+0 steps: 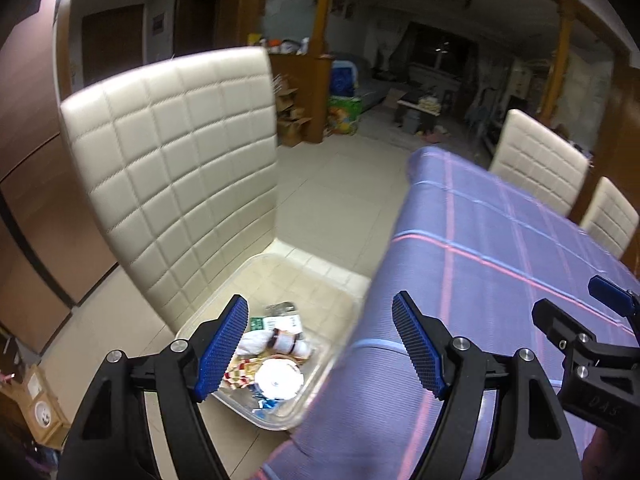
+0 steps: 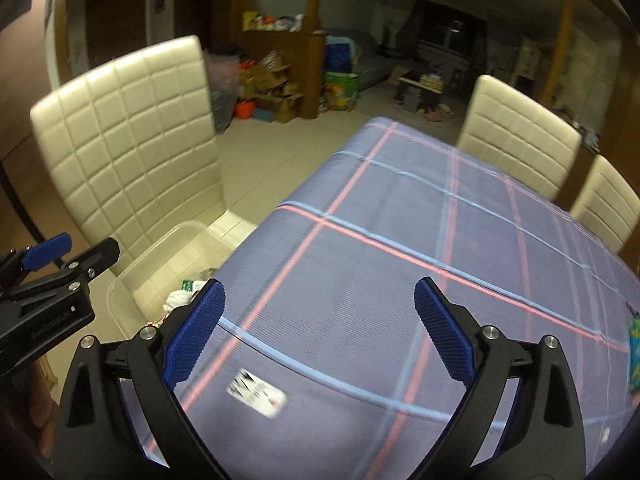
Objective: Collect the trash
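A clear plastic bin (image 1: 340,364) stands on the floor between a chair and the table. It holds trash (image 1: 280,344): wrappers, crumpled paper and a round white lid. My left gripper (image 1: 320,300) hovers above the bin, open, with nothing between its blue pads (image 1: 222,348). My right gripper (image 2: 320,284) is over the table edge, wide open and empty; in the left wrist view its fingers (image 1: 592,316) show at the right. A blurred white scrap with black print (image 2: 256,394) shows against the cloth below it. The bin (image 2: 176,236) shows at lower left there.
A purple checked tablecloth (image 2: 400,260) covers the table. A cream quilted chair (image 1: 172,176) stands right behind the bin, and two more chairs (image 2: 516,136) line the table's far side. A teal and yellow wrapper (image 2: 634,356) lies at the right edge. Boxes (image 2: 276,92) clutter the far floor.
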`<state>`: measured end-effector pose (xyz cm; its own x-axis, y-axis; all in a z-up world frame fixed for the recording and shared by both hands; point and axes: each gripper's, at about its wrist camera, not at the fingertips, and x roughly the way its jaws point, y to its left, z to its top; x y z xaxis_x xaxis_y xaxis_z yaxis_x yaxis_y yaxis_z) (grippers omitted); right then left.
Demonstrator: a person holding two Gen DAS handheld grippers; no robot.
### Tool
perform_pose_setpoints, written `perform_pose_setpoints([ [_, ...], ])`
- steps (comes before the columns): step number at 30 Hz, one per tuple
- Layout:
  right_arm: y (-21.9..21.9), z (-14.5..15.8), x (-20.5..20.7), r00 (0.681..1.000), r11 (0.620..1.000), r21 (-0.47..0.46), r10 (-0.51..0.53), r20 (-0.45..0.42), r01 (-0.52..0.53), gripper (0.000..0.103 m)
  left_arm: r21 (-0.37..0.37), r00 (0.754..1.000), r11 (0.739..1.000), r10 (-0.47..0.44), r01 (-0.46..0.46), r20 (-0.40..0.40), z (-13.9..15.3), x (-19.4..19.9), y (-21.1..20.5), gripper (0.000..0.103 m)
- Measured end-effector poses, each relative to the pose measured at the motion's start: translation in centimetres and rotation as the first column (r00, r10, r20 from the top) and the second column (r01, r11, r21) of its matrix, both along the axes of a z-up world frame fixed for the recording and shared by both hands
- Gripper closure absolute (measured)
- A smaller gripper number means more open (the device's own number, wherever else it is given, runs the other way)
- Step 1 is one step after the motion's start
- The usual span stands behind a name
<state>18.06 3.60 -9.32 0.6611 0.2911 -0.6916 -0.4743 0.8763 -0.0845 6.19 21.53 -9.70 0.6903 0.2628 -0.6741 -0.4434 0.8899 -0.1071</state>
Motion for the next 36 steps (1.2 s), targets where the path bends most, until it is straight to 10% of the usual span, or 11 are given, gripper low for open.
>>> perform_pose_setpoints([
  [36, -13.1, 8.2, -9.2, 0.932, 0.952, 0.102, -0.305, 0.196, 0.290, 0.004, 0.164, 0.973, 0.975, -0.173, 0.148, 0.153, 8.7, -4.8, -13.0, 0.024],
])
